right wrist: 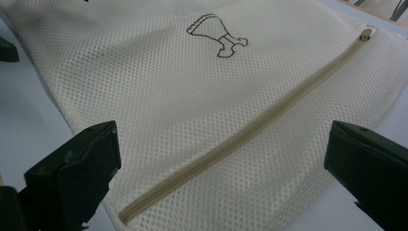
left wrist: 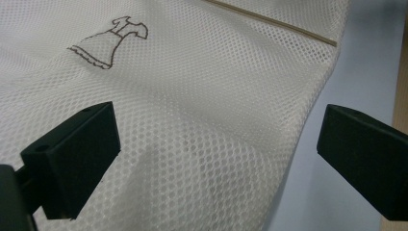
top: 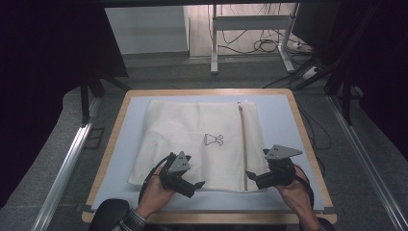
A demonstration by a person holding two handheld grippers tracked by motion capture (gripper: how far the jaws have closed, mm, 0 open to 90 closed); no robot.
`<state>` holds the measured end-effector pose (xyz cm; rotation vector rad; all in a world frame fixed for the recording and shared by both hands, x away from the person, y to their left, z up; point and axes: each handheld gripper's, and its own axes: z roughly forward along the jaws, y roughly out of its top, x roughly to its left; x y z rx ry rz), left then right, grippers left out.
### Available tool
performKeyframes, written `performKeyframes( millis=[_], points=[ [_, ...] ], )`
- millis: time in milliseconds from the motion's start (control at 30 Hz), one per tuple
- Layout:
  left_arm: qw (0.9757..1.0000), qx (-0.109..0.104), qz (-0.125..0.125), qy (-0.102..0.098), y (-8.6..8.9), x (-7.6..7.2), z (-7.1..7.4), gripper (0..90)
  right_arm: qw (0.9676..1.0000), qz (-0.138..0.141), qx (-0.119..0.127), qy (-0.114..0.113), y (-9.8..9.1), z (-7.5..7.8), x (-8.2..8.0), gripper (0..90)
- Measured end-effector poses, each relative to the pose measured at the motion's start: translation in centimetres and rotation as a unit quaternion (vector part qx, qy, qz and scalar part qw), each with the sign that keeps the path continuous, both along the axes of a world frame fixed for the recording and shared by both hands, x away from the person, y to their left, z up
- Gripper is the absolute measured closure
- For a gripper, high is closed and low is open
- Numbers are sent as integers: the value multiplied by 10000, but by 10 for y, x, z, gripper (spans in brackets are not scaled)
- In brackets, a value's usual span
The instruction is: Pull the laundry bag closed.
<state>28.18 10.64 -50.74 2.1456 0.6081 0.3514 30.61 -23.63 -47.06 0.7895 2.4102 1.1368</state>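
Where zipper pull shows: right claw view.

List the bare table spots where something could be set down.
The mesh bag covers the middle. Free mat: the strip left of the bag, the strip right of it toward the table edge, and a thin band behind. The near edge is crowded by both hand-held grippers.

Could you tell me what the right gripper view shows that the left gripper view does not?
Right gripper view: the zipper's full length with its pull at the far end. Left gripper view: the table's wooden edge beyond the blue mat. Both: the white mesh bag, its dress drawing, and open jaws over the bag's near edge.
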Motion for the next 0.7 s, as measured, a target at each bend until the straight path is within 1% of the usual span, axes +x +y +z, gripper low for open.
performKeyframes(
  millis=[233,567,700],
  points=[
    [10000,-6,87,8,7,-2,0,11,9999,-89,-40,30,-9,-2,-7,0],
    [9998,135,152,-69,13,-6,0,10,9996,-273,-77,66,-29,-5,-13,0],
    [9997,160,183,-89,15,-8,1,10,9995,-305,-94,66,-34,-6,-16,0]
  ],
)
